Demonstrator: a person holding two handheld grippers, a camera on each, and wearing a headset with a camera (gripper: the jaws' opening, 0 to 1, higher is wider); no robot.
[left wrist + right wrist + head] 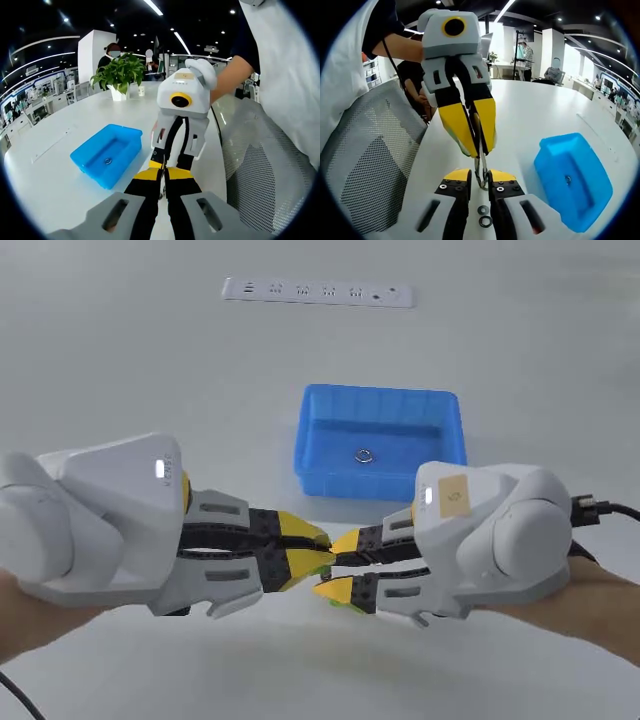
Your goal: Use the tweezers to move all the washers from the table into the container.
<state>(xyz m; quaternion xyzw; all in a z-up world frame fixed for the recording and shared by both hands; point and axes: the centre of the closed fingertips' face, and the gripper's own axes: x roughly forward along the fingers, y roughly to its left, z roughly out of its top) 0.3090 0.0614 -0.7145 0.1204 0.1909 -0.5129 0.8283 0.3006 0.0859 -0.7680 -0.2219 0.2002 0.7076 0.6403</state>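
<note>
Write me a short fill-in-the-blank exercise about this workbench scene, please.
1. The container is ___ in colour.
2. Inside it lies just ___ washer.
3. In the right gripper view, ___ washers lie on the table, outside the container.
4. The left gripper is shut on the ___.

Missing words: blue; one; two; tweezers.

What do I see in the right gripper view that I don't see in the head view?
Right gripper view: two washers by the right claw, the tweezers it grips, a mesh chair. Head view: a power strip. Both: the blue container with one washer inside, and the left claw.
</note>
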